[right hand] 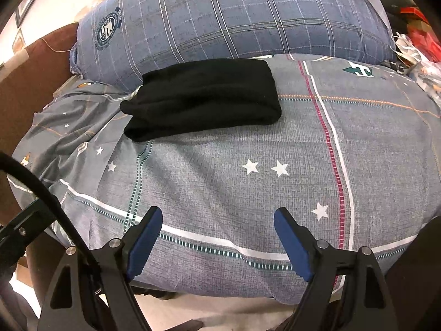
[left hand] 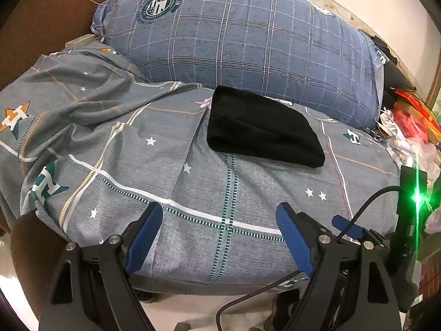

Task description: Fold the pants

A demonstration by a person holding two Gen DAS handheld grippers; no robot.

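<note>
Pants (right hand: 204, 96) plain black; bed cover (right hand: 248, 193) grey with white, teal and pink check lines, white stars and green-and-white letter motifs; pillow (left hand: 248, 41) blue plaid with a round navy crest; headboard (left hand: 41, 13) brown; gripper pads (left hand: 146, 237) blue on black frames.

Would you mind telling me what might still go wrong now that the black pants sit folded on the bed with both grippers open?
1. The folded pants lie on a rumpled grey bedsheet, close to the blue plaid pillow; soft, uneven bedding could let the layers slump open.
2. The left gripper and right gripper hang open and empty near the bed edge; moving forward carelessly might snag the sheet and drag the bundle.
</note>
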